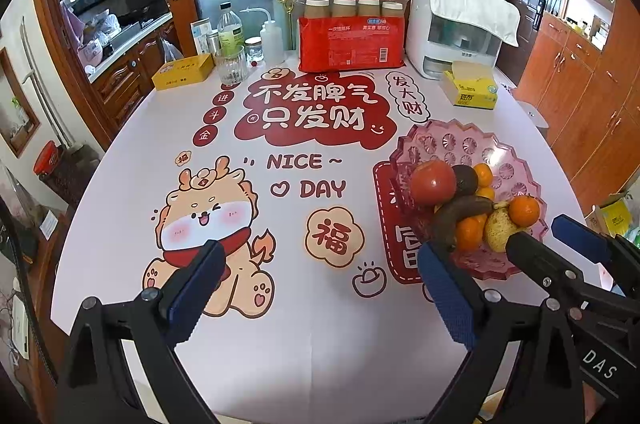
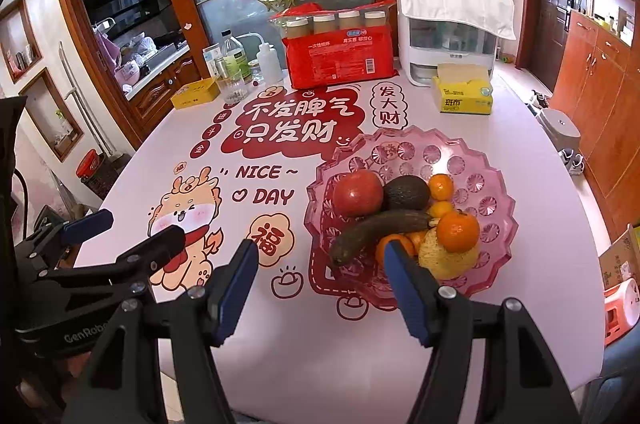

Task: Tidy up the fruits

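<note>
A pink glass fruit plate [image 1: 448, 144] [image 2: 492, 180] stands on the right of the table. It holds a red apple [image 1: 433, 182] [image 2: 357, 193], a dark avocado [image 1: 466, 179] [image 2: 406, 192], a browned banana [image 1: 460, 214] [image 2: 380, 230], a yellow pear [image 1: 498, 226] [image 2: 448, 256] and several oranges [image 1: 524, 210] [image 2: 457, 230]. My left gripper [image 1: 320, 264] is open and empty above the table's front left. My right gripper [image 2: 320, 260] is open and empty just in front of the plate; it also shows in the left wrist view [image 1: 552, 236].
At the table's back stand a red package [image 1: 350, 42], a white appliance [image 1: 452, 32] under a towel, a yellow tissue box [image 1: 470, 88], a yellow carton [image 1: 182, 72], bottles and a glass [image 1: 231, 66]. Wooden cabinets stand on the right.
</note>
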Available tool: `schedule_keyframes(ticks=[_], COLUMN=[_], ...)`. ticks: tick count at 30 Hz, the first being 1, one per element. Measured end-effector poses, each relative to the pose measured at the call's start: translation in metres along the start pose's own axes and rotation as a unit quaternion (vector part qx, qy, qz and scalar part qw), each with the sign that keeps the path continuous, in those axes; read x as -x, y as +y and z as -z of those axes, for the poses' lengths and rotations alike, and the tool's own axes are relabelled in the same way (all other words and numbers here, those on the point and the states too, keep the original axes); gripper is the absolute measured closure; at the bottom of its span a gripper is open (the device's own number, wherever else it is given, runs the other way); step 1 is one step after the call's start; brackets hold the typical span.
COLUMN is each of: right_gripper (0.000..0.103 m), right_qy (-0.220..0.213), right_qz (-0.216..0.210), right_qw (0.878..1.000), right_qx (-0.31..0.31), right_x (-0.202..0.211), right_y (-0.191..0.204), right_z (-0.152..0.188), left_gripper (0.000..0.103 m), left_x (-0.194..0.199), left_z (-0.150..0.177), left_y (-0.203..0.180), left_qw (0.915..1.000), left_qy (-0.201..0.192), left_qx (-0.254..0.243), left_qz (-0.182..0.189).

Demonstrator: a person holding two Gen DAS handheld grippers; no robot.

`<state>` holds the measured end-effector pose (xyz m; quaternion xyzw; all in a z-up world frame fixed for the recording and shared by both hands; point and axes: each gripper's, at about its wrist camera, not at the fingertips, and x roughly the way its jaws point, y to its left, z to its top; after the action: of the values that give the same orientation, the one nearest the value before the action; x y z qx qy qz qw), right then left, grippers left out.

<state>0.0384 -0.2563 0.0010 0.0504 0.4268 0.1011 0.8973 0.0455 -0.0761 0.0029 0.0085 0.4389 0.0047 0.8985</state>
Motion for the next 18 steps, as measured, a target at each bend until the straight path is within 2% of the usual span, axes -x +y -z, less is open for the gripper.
schedule_keyframes(ticks=[18], right_gripper=[0.037], right_qy=[0.004], right_qz=[-0.001], right_qw=[1.000], right_qx=[-0.002], right_x=[-0.0046], right_y=[0.0004], right_z=[-0.0010], left_gripper=[0.007], left_x=[-0.0005], left_z=[-0.0006], left_y=[0.0002], left_qw=[1.0000], left_qy=[0.002], left_qx=[0.000], left_qz=[0.000])
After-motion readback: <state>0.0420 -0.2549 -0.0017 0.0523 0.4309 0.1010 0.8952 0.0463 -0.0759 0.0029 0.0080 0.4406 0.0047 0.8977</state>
